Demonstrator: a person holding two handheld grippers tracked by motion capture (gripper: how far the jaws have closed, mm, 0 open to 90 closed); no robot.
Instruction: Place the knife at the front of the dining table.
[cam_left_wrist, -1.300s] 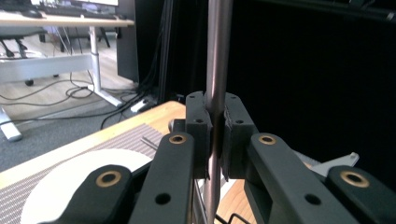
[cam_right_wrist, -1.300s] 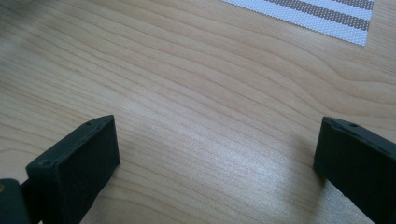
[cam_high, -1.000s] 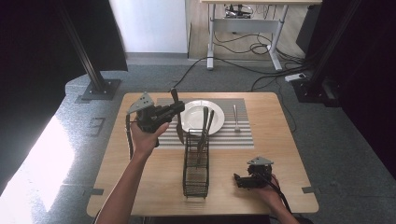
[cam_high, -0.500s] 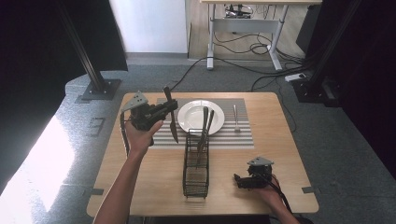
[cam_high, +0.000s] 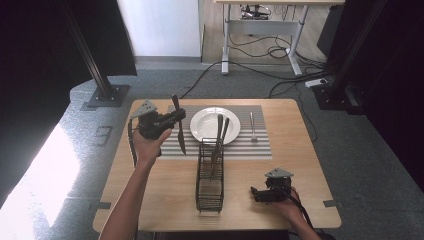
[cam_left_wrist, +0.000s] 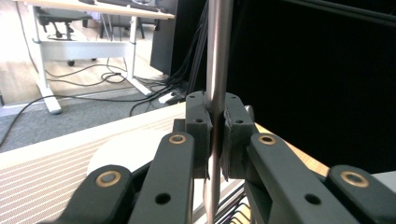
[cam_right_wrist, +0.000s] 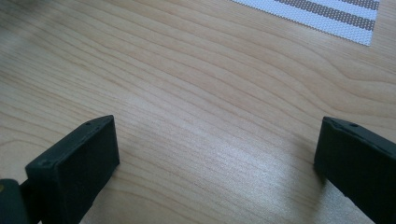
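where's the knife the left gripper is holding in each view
High view: the knife is left of centre, upright in the left gripper, above the striped placemat beside the white plate.
Left gripper view: its steel shaft runs top to bottom at centre, pinched between the pads.
Right gripper view: bare table wood between open jaws; no knife.
Shared landmark: the striped placemat, top right in the right gripper view.

The right gripper (cam_right_wrist: 217, 163) has its two black jaws spread wide — one at 8 o'clock, the other at 4 o'clock — over the bare wooden table (cam_right_wrist: 201, 102). A striped placemat (cam_right_wrist: 327, 14) corner sits at 1 o'clock.
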